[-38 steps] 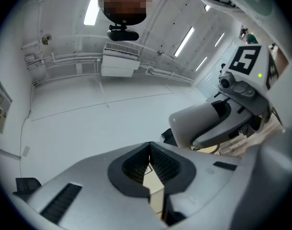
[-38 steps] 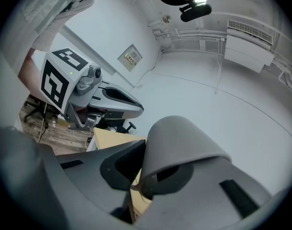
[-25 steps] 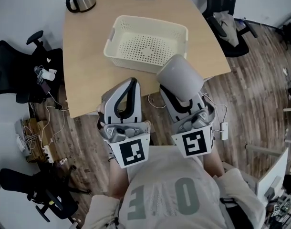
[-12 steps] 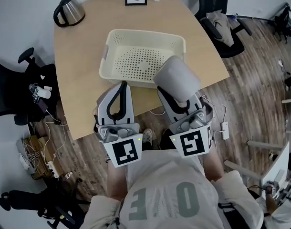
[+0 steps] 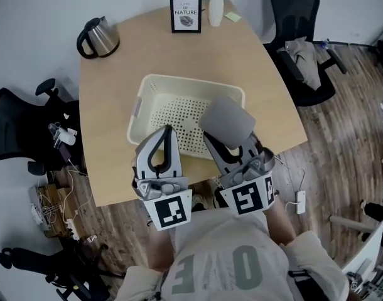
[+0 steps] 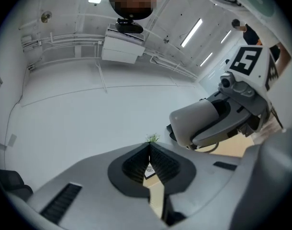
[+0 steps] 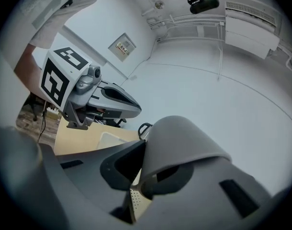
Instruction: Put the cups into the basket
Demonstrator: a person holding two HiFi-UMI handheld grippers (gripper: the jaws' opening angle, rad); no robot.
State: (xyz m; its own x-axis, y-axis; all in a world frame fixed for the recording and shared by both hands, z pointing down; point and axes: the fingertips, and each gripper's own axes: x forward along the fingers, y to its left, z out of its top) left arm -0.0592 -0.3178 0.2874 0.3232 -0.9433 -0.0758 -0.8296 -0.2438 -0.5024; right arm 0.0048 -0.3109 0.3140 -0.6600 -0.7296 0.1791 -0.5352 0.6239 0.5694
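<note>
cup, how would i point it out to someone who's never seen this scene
Find the wooden table, then the cream basket on it. Over the basket's near right corner, the right tongs grip the cup: plain grey, tilted, the only cup in view.

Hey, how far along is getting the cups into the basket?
Nothing shows in the basket yet. In hand: the right gripper is shut on a grey cup over the basket's near right corner. The left gripper is shut, empty. Left: lower and release the cup inside.
</note>
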